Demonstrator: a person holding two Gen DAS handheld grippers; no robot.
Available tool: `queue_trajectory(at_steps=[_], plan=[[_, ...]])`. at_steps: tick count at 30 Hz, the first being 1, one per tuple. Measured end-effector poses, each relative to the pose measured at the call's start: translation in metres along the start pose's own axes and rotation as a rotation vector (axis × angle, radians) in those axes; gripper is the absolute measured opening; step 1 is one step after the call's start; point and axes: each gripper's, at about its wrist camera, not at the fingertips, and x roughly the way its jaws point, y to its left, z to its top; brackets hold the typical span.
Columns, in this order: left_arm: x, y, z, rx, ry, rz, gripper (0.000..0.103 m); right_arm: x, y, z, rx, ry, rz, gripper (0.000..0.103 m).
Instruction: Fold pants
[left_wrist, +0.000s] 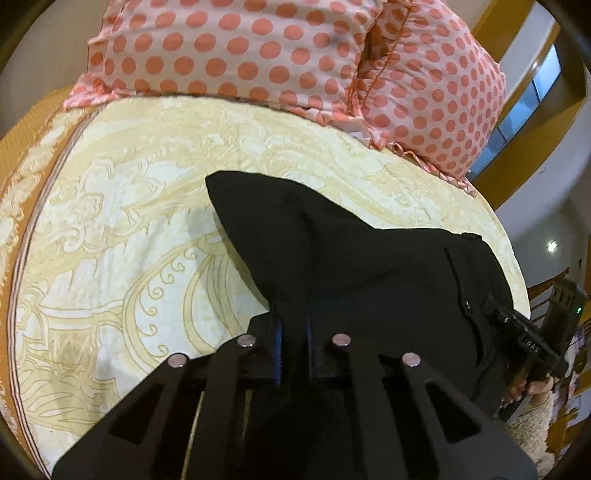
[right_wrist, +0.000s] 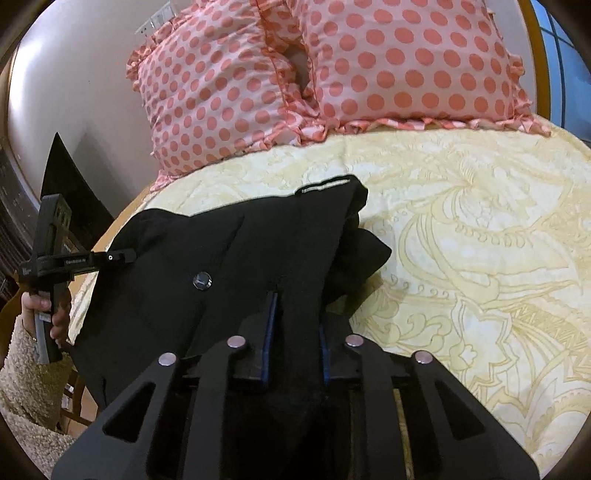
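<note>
Black pants (left_wrist: 369, 266) lie bunched on a cream patterned bed cover (left_wrist: 129, 221), with the waist end lifted toward me. My left gripper (left_wrist: 291, 314) is shut on a fold of the pants near the waist. My right gripper (right_wrist: 297, 314) is shut on the pants (right_wrist: 229, 251) too; a metal button (right_wrist: 202, 280) shows on the waistband to its left. Each view also shows the other hand-held gripper clamped on the pants' edge: the right one (left_wrist: 495, 308) at far right, the left one (right_wrist: 125, 254) at far left.
Two pink pillows with coral dots (left_wrist: 258, 51) (right_wrist: 332, 74) lie at the head of the bed. The bed's left edge (left_wrist: 26, 206) has an orange border. A wall and window frame (left_wrist: 535, 92) stand beyond the bed's right side.
</note>
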Motion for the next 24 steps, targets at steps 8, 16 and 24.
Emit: queue_trajectory(at_steps=[8, 16, 24], plan=[[-0.022, -0.007, 0.024, 0.038, -0.073, -0.027, 0.005, -0.008, 0.02, 0.034, -0.06, -0.056, 0.005, 0.012], [-0.021, -0.012, 0.09, 0.107, -0.176, 0.06, 0.004, 0.033, 0.026, 0.1, -0.071, -0.125, -0.023, 0.01], [0.026, 0.008, 0.169, 0.122, -0.204, 0.143, 0.005, 0.103, 0.012, 0.16, -0.034, -0.128, -0.12, 0.008]])
